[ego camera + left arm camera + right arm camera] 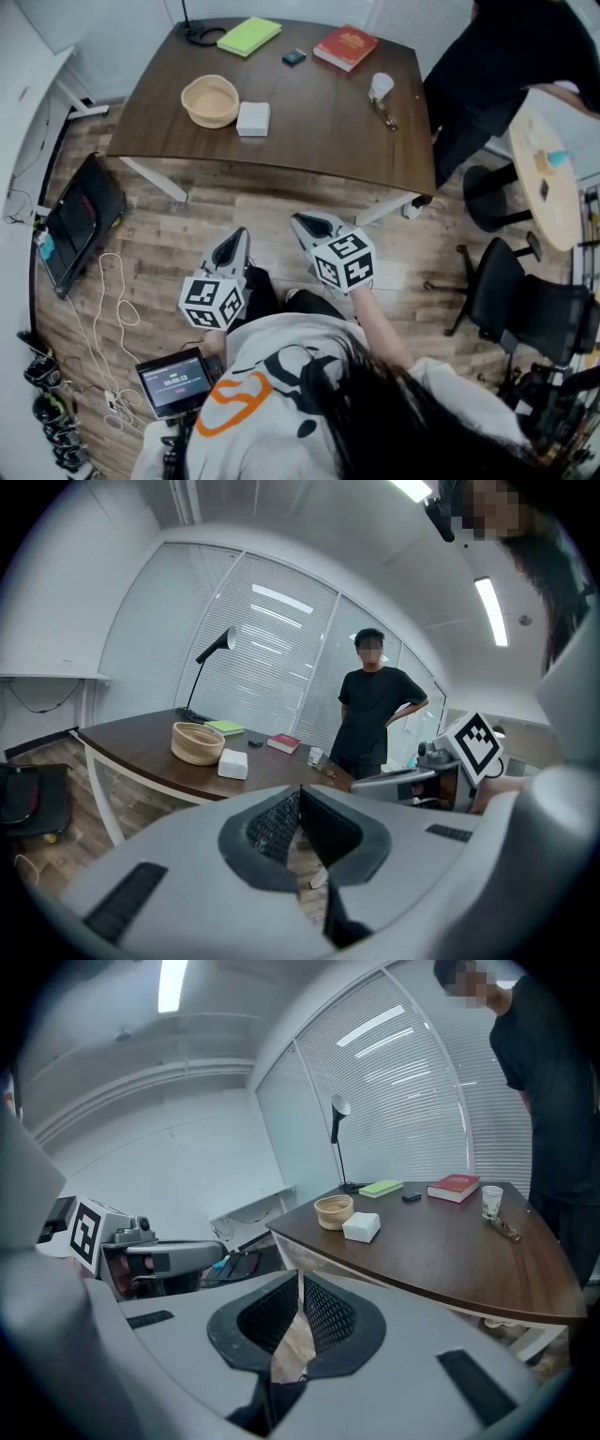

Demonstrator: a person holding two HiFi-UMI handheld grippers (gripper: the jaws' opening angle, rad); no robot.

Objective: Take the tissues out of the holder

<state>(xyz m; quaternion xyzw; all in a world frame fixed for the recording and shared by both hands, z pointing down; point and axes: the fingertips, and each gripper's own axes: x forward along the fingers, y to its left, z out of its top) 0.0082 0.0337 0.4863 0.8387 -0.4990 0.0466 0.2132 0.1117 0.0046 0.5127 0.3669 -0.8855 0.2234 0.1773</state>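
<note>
A white tissue box (253, 118) lies on the dark wooden table (319, 141), right beside a woven basket (210, 100). Both also show in the left gripper view, the box (232, 764) next to the basket (197, 742), and in the right gripper view, box (362, 1228) and basket (334, 1211). My left gripper (239, 234) and right gripper (300, 220) hover over the floor, well short of the table's near edge, pointing toward it. Each is shut and holds nothing: left tips (300, 789) and right tips (300, 1277) meet.
On the table's far side lie a green notebook (249, 36), a small black item (293, 57), a red book (345, 47) and a cup (381, 86). A person in black (506, 66) stands at its right end. An office chair (525, 300) stands right, a black case (80, 220) left.
</note>
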